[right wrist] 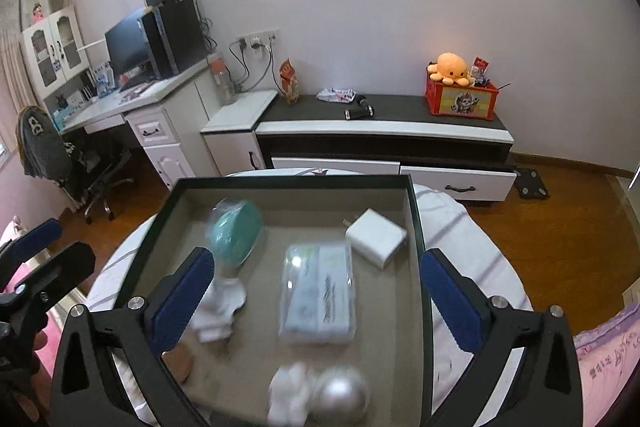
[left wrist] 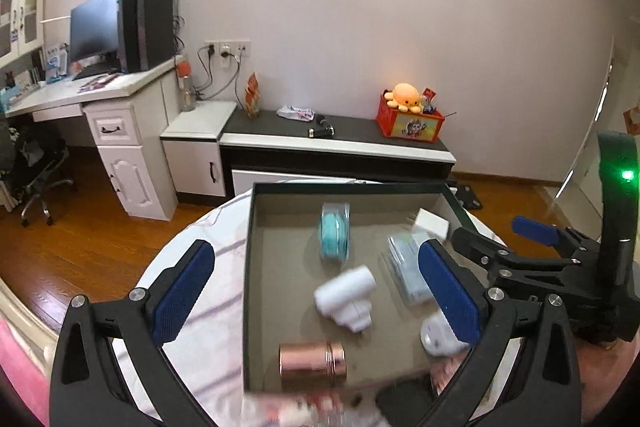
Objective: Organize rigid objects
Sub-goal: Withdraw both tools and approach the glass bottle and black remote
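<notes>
Hovering above a dark-rimmed tray (right wrist: pixel 416 227) on a round, white-clothed surface (left wrist: pixel 208 267), both grippers point down at its contents with nothing between their fingers. The left gripper (left wrist: pixel 316 291) has its blue-padded fingers (left wrist: pixel 184 291) spread wide, and the right gripper (right wrist: pixel 316 295) stands just as wide; neither pad touches anything.

Every rigid object appears to lie inside the tray: a teal spool (left wrist: pixel 335 235) on edge toward the far side, a white charger block (right wrist: pixel 376 237) near the far right corner, a clear-wrapped packet (right wrist: pixel 320 295) in the middle, a white capped bottle (left wrist: pixel 346 297) on its side, a copper-coloured tin (left wrist: pixel 312 367) lying against the near wall, and a white plug adapter (left wrist: pixel 438 341) by the left gripper's right finger. The right wrist view also shows a silvery round thing (right wrist: pixel 340 399) at the near edge, too blurred to name.

With the pieces gathered in one walled container so they cannot roll off, the sorting looks largely done; the wide fingers suit either a release or readiness for another pick.
</notes>
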`<state>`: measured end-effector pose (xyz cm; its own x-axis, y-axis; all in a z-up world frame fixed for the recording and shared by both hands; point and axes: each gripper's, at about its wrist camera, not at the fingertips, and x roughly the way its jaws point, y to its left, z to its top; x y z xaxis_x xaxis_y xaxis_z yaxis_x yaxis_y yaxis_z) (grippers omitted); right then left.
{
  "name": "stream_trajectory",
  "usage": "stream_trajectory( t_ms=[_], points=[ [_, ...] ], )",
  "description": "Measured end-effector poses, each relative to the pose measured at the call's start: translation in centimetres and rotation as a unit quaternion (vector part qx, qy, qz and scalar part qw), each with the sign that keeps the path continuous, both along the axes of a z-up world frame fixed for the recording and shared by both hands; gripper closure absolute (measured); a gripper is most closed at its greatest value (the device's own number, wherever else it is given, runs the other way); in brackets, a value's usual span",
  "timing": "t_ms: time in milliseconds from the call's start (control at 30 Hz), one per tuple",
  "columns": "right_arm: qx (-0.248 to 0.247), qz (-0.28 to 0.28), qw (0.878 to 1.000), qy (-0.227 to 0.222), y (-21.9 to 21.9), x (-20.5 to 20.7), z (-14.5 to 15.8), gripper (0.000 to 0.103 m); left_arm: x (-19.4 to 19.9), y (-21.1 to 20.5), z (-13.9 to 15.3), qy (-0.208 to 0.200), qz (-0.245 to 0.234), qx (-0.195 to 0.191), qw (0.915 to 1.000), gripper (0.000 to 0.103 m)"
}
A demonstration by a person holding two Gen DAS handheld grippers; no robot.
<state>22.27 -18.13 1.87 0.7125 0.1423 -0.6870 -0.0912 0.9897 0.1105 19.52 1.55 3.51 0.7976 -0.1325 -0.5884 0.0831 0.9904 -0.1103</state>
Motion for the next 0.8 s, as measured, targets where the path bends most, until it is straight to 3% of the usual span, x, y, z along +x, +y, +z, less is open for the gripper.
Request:
stream_trajectory(
  t_ms=[400,800],
  points=[
    [0.000,-0.009,1.000,-0.025,0.4,-13.3,1.1,0.000,-11.1,1.3,-1.6,0.010,0.021,-0.009,0.9997,0.000],
    [-0.006,-0.026,0.999,-0.018,0.0,-20.9,-0.5,0.000,-16.3,0.4,-3.0,0.025,0.031,0.013,0.9991,0.000]
  ],
)
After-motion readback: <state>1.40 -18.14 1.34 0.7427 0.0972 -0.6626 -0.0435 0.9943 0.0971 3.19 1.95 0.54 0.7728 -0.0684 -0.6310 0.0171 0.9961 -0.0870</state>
